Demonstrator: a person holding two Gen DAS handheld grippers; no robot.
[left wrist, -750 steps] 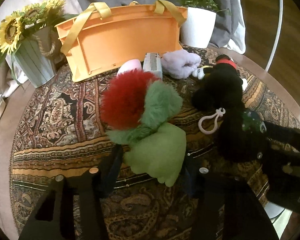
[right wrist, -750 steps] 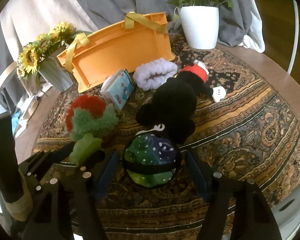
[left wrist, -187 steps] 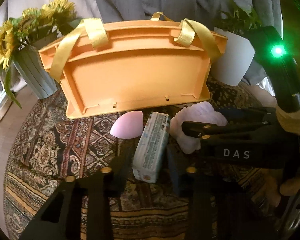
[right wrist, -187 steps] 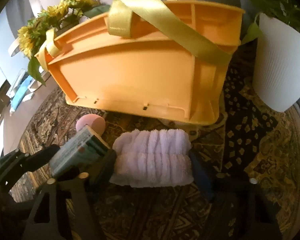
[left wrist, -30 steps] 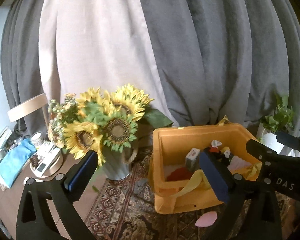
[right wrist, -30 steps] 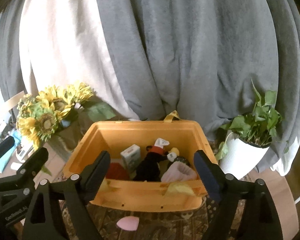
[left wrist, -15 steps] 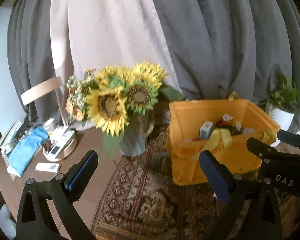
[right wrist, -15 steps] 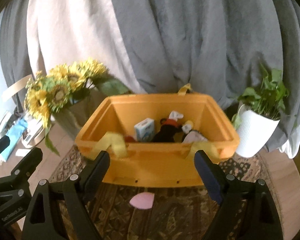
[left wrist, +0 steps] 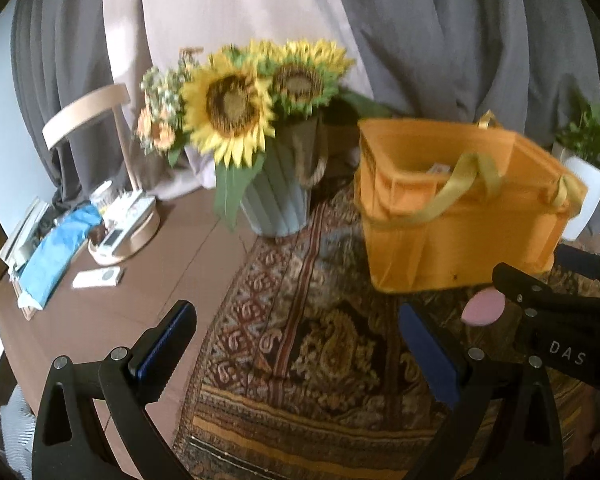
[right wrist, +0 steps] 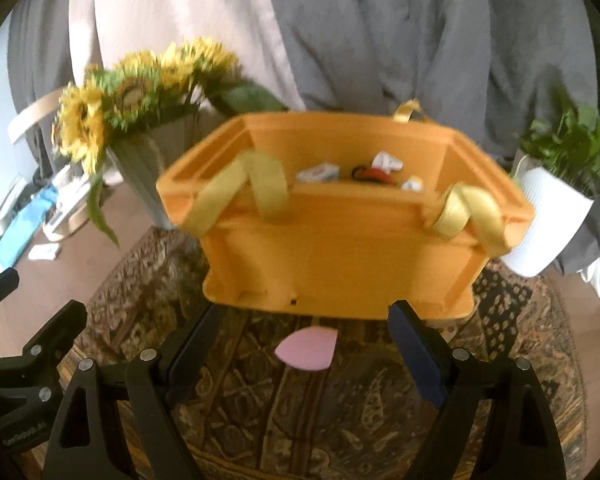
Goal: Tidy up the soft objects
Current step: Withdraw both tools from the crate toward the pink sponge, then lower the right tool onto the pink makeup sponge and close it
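Observation:
The orange bin [right wrist: 340,248] with yellow handles stands upright on the patterned cloth; it also shows in the left wrist view [left wrist: 456,216]. Tops of a tissue pack [right wrist: 318,173] and a black plush with a red collar [right wrist: 366,172] show inside it. A pink egg-shaped sponge [right wrist: 308,348] lies on the cloth in front of the bin, also in the left wrist view [left wrist: 482,310]. My right gripper [right wrist: 300,356] is open and empty, with the sponge between its jaws' line. My left gripper [left wrist: 296,348] is open and empty over the cloth, left of the bin.
A vase of sunflowers [left wrist: 276,196] stands left of the bin. A white potted plant [right wrist: 548,220] stands to its right. A round tray with remotes [left wrist: 124,232], a blue cloth [left wrist: 56,248] and a chair [left wrist: 84,116] are at the left. Grey curtains hang behind.
Both grippers have dropped lower and closer to the table. The bin now looms larger and its contents are mostly hidden behind its front wall. The pink sponge sits nearer the right gripper.

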